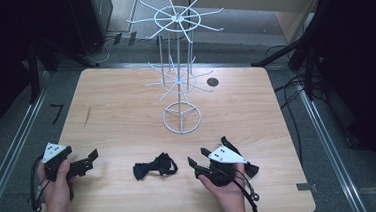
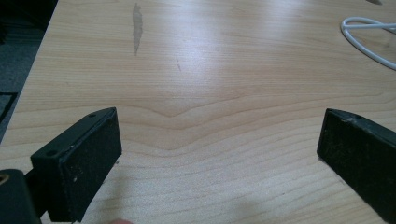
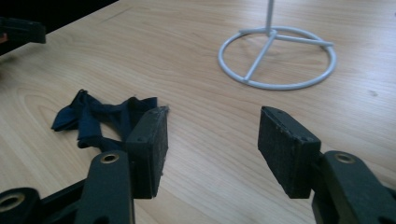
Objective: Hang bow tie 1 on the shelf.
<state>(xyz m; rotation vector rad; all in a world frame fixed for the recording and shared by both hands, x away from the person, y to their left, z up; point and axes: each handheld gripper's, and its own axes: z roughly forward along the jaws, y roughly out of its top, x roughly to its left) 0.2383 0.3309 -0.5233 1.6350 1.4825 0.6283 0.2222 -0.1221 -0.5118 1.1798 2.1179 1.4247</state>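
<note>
On your wooden table [image 1: 125,100] you have a white wire display rack [image 1: 179,76] standing upright near the middle, closer to the far edge; its round base ring [image 3: 277,58] rests flat on the wood; a dark round hole [image 1: 213,82] sits just beside it. A grey streak [image 2: 137,25] marks the wood towards the left edge.

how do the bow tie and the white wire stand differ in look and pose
The bow tie is dark, soft fabric lying flat and crumpled on the table; the white wire stand is thin rigid wire standing upright on a ring base. The bow tie lies near the table's front edge between the two grippers; the stand sits farther back, near the middle. Both rest on the table, untouched.
</note>
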